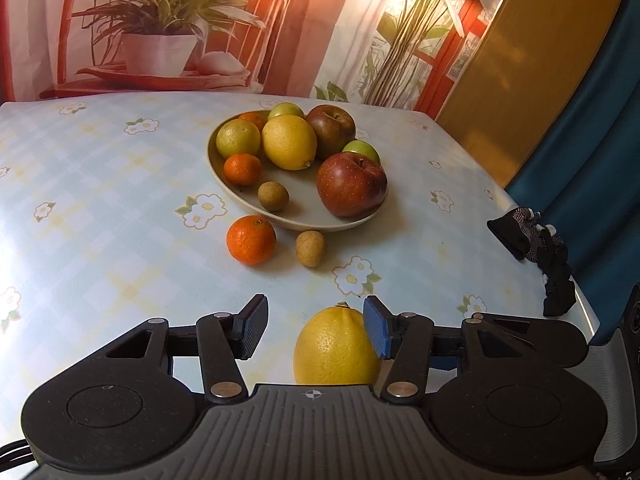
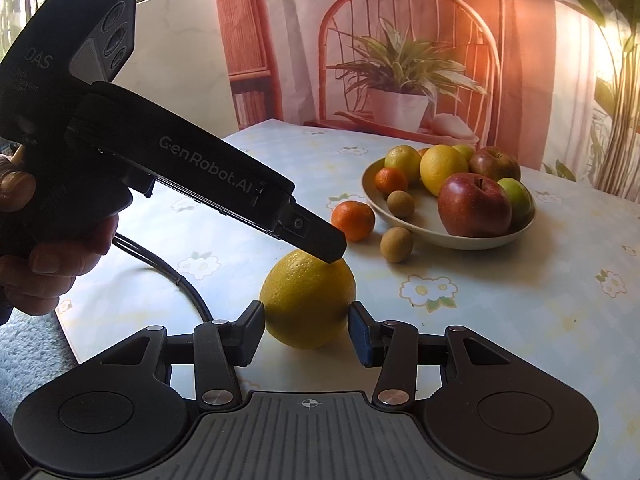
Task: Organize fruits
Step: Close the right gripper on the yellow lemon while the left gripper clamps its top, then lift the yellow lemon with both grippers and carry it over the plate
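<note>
Large yellow lemon (image 2: 308, 304), firm and waxy, sits low centre on the desk (image 2: 520, 320), right tongs (image 2: 306, 330) clamped across its middle; left tongs (image 1: 316, 330) apart.

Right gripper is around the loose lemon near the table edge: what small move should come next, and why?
Probably a short lift. The right gripper has both pads against the lemon, which sits on the table away from the bowl. The left gripper is open, one pad beside the lemon, so it should back off first. The bowl shows bare floor at its near side.
</note>
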Action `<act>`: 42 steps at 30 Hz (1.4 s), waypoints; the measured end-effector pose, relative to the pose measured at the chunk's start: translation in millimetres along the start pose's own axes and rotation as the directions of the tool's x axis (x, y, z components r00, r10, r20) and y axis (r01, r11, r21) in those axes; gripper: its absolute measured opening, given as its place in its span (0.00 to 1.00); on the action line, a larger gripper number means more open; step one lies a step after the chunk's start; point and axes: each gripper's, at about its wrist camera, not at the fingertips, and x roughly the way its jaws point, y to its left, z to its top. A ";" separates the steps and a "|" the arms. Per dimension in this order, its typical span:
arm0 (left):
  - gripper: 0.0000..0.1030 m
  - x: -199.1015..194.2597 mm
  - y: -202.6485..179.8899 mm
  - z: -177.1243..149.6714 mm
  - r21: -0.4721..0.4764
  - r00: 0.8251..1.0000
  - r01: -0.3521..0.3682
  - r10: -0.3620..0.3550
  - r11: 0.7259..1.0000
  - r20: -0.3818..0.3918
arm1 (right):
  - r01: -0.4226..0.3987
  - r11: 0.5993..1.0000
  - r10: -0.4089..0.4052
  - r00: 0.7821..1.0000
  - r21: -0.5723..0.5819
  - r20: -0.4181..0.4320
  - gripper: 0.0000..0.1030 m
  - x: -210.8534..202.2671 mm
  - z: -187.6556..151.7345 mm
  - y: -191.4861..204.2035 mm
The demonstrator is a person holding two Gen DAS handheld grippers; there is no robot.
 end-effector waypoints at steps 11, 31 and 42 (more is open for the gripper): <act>0.49 9.6 1.7 -7.2 -0.002 0.995 0.090 -0.090 0.996 -0.035 | -0.007 1.000 0.007 1.000 0.026 0.005 0.41 0.4 -0.2 -2.8; 0.49 15.7 12.3 0.1 -0.050 0.989 0.127 -0.130 0.991 -0.073 | -0.053 0.991 0.059 0.997 0.122 -0.045 0.53 15.8 2.4 -10.3; 0.47 3.1 23.5 -9.4 -0.115 0.988 0.139 -0.145 0.984 -0.051 | -0.068 0.985 0.081 0.994 0.160 -0.077 0.52 31.5 4.2 -11.3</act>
